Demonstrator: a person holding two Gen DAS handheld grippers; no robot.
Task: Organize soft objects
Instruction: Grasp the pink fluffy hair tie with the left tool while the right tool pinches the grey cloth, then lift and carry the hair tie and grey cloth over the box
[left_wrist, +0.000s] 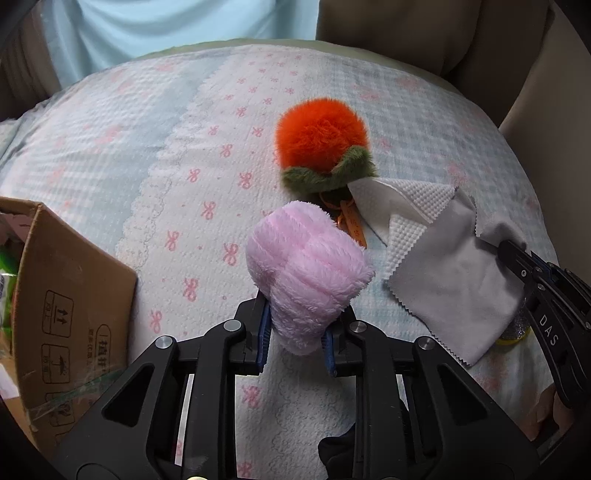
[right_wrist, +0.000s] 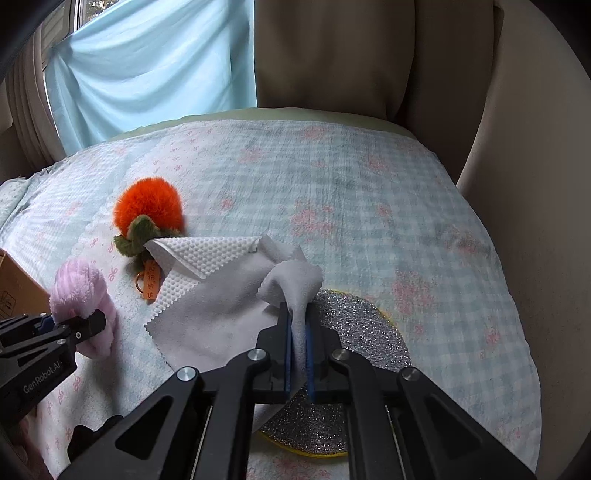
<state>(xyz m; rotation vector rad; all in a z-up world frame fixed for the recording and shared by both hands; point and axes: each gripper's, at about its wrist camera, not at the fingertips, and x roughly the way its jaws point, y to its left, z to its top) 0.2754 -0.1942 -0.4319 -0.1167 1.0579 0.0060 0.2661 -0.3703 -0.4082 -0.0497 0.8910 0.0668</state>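
My left gripper (left_wrist: 297, 332) is shut on a fluffy pink plush (left_wrist: 306, 273), held just above the bed; it also shows in the right wrist view (right_wrist: 79, 291). My right gripper (right_wrist: 298, 325) is shut on a corner of a grey cloth (right_wrist: 221, 306), which lies spread to its left; in the left wrist view the cloth (left_wrist: 454, 280) sits at right with the right gripper (left_wrist: 517, 258) on it. An orange pompom with green leaves (left_wrist: 321, 140) and an orange tag lies beyond. A white textured cloth (left_wrist: 402, 206) lies under the grey one.
A cardboard box (left_wrist: 70, 291) stands open at the left. A silver glitter disc (right_wrist: 354, 339) with a yellow rim lies under my right gripper. The bed has a checked, bow-print cover (right_wrist: 369, 192). A blue curtain (right_wrist: 147, 66) and a beige headboard (right_wrist: 369, 55) stand behind.
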